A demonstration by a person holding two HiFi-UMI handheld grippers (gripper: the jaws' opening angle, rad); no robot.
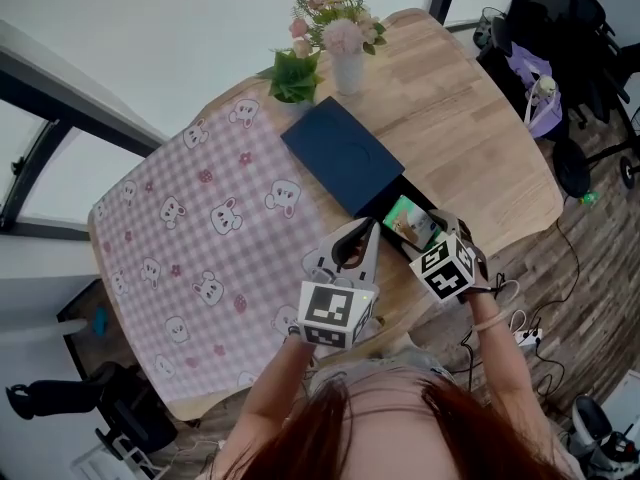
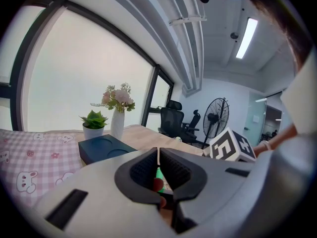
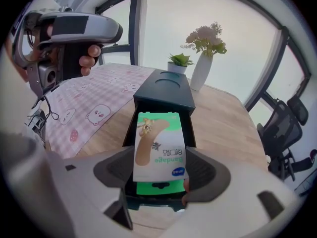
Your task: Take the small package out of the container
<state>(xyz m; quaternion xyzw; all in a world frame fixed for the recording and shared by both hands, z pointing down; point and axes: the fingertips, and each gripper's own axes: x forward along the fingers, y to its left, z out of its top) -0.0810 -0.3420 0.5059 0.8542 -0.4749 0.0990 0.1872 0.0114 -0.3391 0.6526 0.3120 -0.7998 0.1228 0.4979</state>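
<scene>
right gripper (image 3: 161, 163): fingers clamped on the side edges of the small package (image 3: 159, 142), which stands upright over the open drawer (image 3: 153, 202); looks mid-extraction.
left gripper (image 2: 158, 158): fingers together, empty, held aside, likely to stay clear.
container (image 3: 163, 90): dark blue box on the bench (image 1: 470, 138), drawer facing the person.
contents: a green pack (image 3: 158, 188) lies flat inside.
</scene>
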